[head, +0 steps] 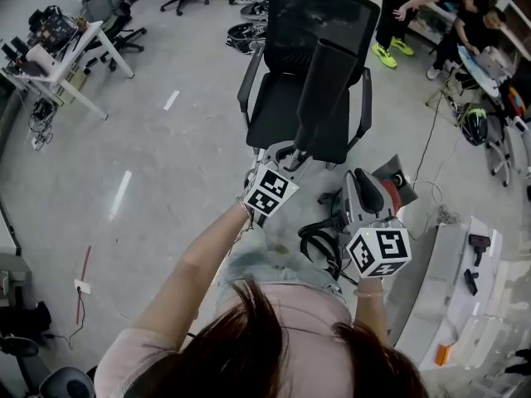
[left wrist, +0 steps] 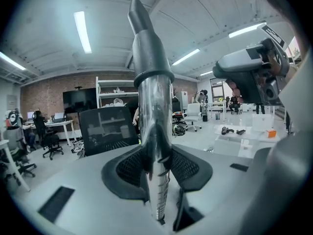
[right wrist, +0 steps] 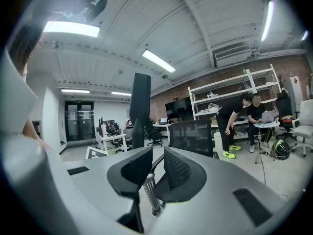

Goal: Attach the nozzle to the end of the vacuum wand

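The left gripper [left wrist: 156,160] is clamped on the nozzle [left wrist: 152,58]. Its two dark, ribbed pads press on either side of the glossy lower end, while the matt grey upper part rises well above the jaws and tapers to a slanted tip. From the head view the nozzle is held in the air over the floor [head: 166,164], out in front of the person. It stands steeply up across the front edge of the seat of a black office chair [head: 278,110], without resting on it. The right gripper [right wrist: 157,161] holds nothing: its jaws stand partly apart with a narrow gap between the pads, and nothing is in that gap. In the right gripper view the nozzle shows as a tall dark slab beyond the left jaw, well clear of it. In the head view the right gripper sits low at the person's right. Its marker cube [head: 379,251] is just beside the grey and red vacuum cleaner body [head: 367,196]; whether they touch I cannot tell. The vacuum cleaner body is on the floor near the left edge of a white worktop [head: 440,280], with a coiled black hose [head: 318,243] just to its left. Beyond the chair, a person in black [right wrist: 230,126] bends over near some shelving.
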A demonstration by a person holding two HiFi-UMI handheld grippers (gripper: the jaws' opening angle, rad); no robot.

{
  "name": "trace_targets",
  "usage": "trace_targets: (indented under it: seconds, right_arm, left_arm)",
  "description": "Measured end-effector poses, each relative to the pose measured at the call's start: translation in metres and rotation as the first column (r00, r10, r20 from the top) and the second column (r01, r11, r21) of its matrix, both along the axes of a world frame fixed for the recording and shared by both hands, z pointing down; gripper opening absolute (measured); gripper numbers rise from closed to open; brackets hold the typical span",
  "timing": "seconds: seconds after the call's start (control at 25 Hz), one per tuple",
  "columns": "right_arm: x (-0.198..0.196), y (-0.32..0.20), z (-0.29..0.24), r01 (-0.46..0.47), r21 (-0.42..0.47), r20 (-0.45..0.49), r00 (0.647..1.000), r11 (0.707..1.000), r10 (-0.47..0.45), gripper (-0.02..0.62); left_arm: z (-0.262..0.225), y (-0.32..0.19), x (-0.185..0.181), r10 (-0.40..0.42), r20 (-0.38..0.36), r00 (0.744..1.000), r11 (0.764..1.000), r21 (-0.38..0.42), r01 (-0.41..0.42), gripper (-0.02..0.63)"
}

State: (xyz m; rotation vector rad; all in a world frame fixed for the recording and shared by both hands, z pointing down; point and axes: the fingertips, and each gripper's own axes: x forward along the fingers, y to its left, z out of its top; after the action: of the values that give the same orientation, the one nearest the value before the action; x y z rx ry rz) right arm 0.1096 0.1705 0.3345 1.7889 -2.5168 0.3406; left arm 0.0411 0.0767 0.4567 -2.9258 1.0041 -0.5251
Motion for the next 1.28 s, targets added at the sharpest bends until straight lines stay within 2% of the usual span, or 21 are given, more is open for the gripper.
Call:
trace_targets:
  seconds: [0.32, 0.48, 1.28]
  right_arm:
    - [0.029, 0.03, 0.004, -0.075, -0.077, -0.004, 0.997, 0.994, 0.075, 0.074]
    - [0.029, 0.034, 0.008, -0.098, -0.102, -0.005, 0.995, 0.99, 0.098, 0.064]
    - [-0.05, 0.006, 0.002, -0.208, -0.122, 0.016, 0.977, 0.971, 0.211, 0.046]
  left_arm:
    - [-0.007, 0.005, 0.008, 0.011, 0.024, 1.0, 1.0, -0.001, -0.011, 0.155]
    - [-0.007, 0.005, 0.008, 0.018, 0.023, 1.0, 1.0, -0.008, -0.018, 0.153]
    - [-0.007, -0.003, -0.053, 0.083, -0.016, 0.996, 0.995, -0.054, -0.084, 0.155]
